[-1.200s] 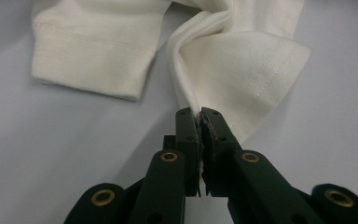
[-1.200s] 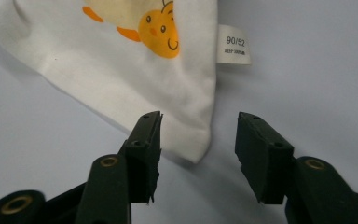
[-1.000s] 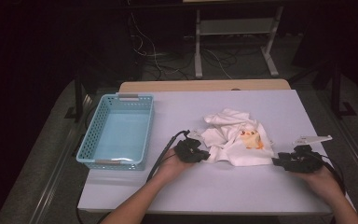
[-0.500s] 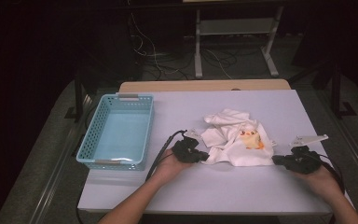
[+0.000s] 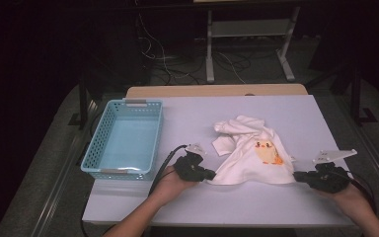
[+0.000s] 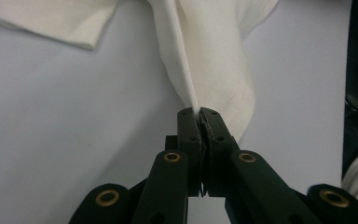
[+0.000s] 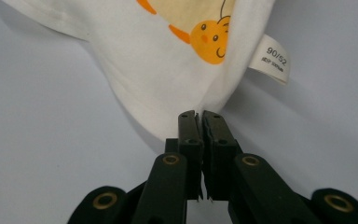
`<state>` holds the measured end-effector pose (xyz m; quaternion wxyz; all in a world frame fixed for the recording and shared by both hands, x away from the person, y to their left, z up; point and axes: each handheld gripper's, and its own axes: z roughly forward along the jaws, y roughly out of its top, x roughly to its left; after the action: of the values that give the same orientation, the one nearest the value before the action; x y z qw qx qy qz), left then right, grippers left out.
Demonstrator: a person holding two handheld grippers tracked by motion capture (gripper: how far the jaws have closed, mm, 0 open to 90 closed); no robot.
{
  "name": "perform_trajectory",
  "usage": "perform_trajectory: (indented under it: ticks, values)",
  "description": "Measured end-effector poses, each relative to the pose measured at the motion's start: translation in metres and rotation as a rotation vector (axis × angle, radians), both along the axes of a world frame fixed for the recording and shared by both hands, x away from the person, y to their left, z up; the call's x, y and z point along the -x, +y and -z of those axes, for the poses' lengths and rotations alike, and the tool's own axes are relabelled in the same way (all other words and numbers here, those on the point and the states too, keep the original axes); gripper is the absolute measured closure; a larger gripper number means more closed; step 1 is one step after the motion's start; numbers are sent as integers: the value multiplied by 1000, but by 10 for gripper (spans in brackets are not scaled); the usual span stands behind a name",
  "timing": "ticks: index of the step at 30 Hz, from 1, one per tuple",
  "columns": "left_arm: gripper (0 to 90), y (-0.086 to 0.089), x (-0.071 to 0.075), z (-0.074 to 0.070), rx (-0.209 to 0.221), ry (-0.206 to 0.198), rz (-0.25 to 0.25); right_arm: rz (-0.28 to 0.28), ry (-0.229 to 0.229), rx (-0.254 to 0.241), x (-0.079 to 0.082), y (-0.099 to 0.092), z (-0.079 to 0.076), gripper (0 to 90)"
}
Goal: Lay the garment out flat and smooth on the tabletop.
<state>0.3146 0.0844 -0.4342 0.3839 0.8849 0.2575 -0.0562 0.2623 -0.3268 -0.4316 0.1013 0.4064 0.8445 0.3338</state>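
A small white shirt (image 5: 252,159) with an orange and yellow chick print (image 5: 267,152) is lying on the white bench (image 5: 187,118), right of its middle and toward the person's side. The left gripper (image 5: 208,175) is holding the lower left corner of the shirt; in the left gripper view its fingers (image 6: 189,126) are pressed together with a thin edge of the white cloth pinched between them. The right gripper (image 5: 298,175) is holding the lower right corner in the same way, and in the right gripper view its fingers (image 7: 189,128) are clamped on the hem, just below the chick print and beside a small white size label (image 7: 274,58). Between the two grippers the hem is running almost straight, so the lower part of the shirt is looking spread out, while the upper part, with the sleeves, is lying crumpled farther from the person. It is probably resting on the bench there, but the high view is too dim for being sure. A light blue basket (image 5: 109,170) is standing at the left side of the bench, well apart from the shirt.
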Motion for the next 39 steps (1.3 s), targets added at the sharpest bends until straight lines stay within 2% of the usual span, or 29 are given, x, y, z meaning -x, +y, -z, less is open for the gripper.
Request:
perform_trajectory:
  ticks: [10, 20, 28, 35, 37, 39]
  values:
    - [866, 13, 16, -7, 37, 30, 13, -3, 11, -2, 20, -10, 0, 857]
    - [867, 22, 36, -6, 35, 51, 31, -33, 29, 3, 39, -7, 2, 857]
    - [866, 23, 53, -3, 4, 51, 67, -45, 42, 2, 51, -6, 5, 857]
    - [862, 21, 65, 5, -58, 52, 112, -57, 63, 6, 62, -3, 9, 856]
    - [829, 20, 64, 6, -74, 35, 115, -55, 67, 8, 63, -3, 10, 853]
    - [761, 21, 63, 6, -71, 21, 105, -49, 61, 6, 62, -3, 11, 836]
